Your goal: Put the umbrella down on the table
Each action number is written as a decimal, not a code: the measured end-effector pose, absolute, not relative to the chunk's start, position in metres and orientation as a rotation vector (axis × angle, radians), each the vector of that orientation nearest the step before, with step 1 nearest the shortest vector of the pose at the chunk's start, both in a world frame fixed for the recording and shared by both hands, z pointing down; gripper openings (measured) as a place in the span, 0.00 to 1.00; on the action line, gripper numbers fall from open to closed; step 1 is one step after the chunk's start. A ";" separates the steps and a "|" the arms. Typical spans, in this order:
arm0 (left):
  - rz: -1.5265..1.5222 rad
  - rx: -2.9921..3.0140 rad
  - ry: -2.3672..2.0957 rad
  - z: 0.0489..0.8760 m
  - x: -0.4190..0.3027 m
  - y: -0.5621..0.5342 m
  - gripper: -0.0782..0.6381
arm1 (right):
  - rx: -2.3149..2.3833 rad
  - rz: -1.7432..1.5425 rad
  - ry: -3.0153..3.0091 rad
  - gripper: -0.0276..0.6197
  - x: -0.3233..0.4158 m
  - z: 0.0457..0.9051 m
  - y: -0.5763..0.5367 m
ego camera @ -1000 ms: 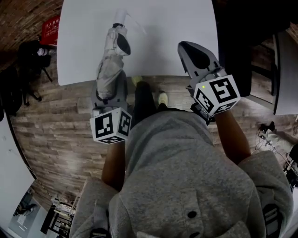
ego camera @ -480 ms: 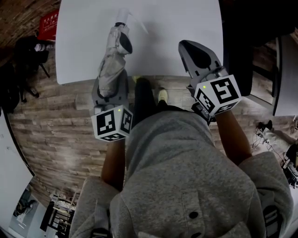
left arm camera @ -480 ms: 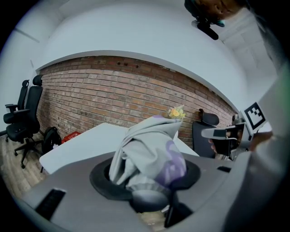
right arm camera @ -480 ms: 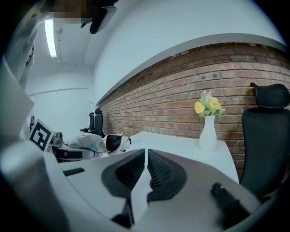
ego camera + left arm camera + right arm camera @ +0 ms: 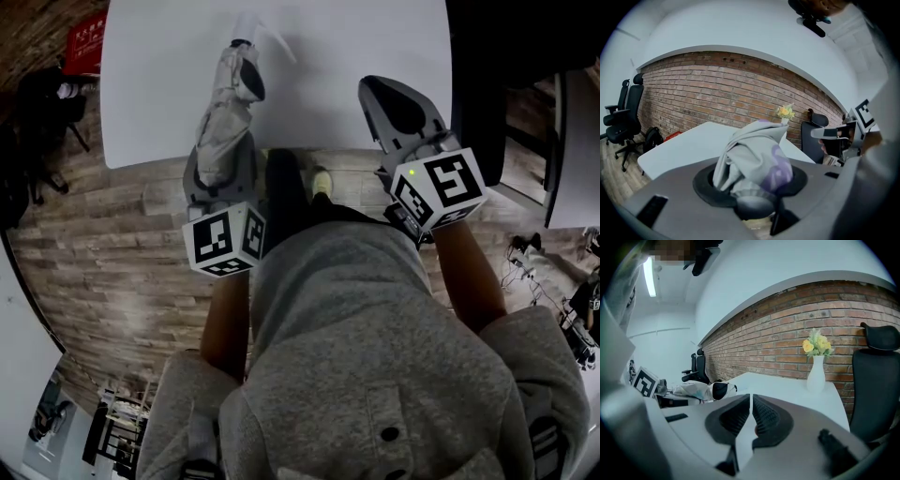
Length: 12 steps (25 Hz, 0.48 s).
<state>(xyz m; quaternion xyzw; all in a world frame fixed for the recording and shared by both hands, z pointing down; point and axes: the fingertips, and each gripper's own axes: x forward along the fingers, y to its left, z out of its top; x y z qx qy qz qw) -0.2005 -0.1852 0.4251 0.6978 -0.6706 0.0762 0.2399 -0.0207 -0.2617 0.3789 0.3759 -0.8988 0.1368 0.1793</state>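
A folded grey-and-white umbrella [image 5: 228, 108] with a dark band near its far end sticks out over the near edge of the white table [image 5: 337, 56]. My left gripper [image 5: 223, 169] is shut on its lower part. In the left gripper view the bunched fabric [image 5: 752, 157] fills the jaws of that gripper [image 5: 752, 197]. I cannot tell whether the umbrella touches the tabletop. My right gripper [image 5: 389, 105] hovers at the table's near edge to the right, shut and holding nothing; its pads [image 5: 761, 413] nearly meet. The umbrella [image 5: 701, 390] also shows at the left of the right gripper view.
A white vase with yellow flowers [image 5: 816, 366] stands at the table's far end before a brick wall. A black chair [image 5: 487, 84] is by the table's right side, and office chairs [image 5: 623, 122] stand off to the left. The floor below is wood planks [image 5: 103, 244].
The left gripper with the umbrella has sunk a little toward the table. The right gripper has shifted only slightly. Both grips look the same.
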 end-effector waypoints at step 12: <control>0.242 1.896 -1.802 0.454 -0.214 -0.194 0.41 | 1.046 0.398 -2.514 0.10 -0.039 0.398 -0.264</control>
